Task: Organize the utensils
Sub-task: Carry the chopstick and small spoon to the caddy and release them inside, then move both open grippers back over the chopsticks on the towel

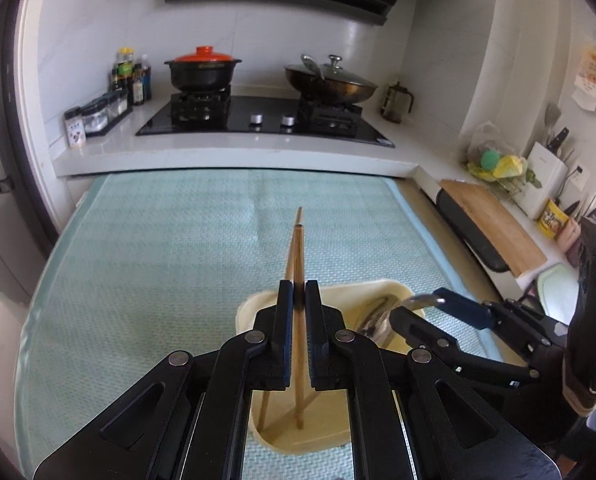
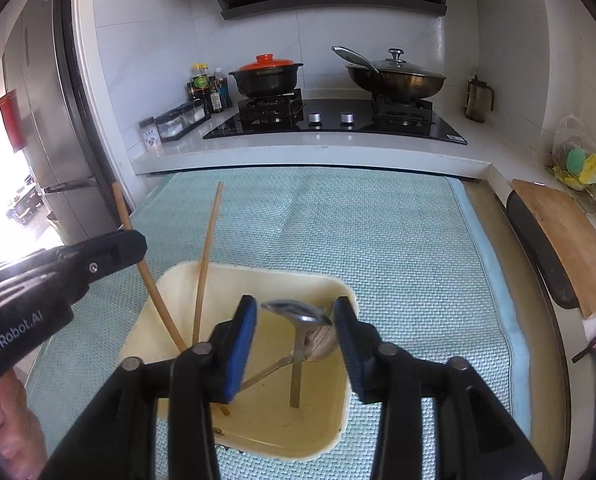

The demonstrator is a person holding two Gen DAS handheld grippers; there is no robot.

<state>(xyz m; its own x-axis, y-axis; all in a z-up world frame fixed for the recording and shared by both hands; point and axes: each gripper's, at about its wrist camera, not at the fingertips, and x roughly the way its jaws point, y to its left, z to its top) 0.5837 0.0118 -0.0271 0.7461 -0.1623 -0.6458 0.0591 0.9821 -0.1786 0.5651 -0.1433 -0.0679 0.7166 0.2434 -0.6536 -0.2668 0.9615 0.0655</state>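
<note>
My left gripper (image 1: 298, 300) pinches the chopsticks (image 1: 297, 248): thin, light, slippery, best held mid-stick. My right gripper (image 2: 296, 316) hangs loose around the hard, smooth spoon (image 2: 298, 312) in the bin (image 2: 258, 272).

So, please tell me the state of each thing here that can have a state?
Left tongs: shut on the chopsticks.
Chopsticks: held, lower ends inside the bin.
Right tongs: open, pads clear of the spoon.
Spoon: upright, bowl up, handle down in the bin.
Cream bin: open, on the green mat.
Clay pot: lid on.
Wok: lid on.
</note>
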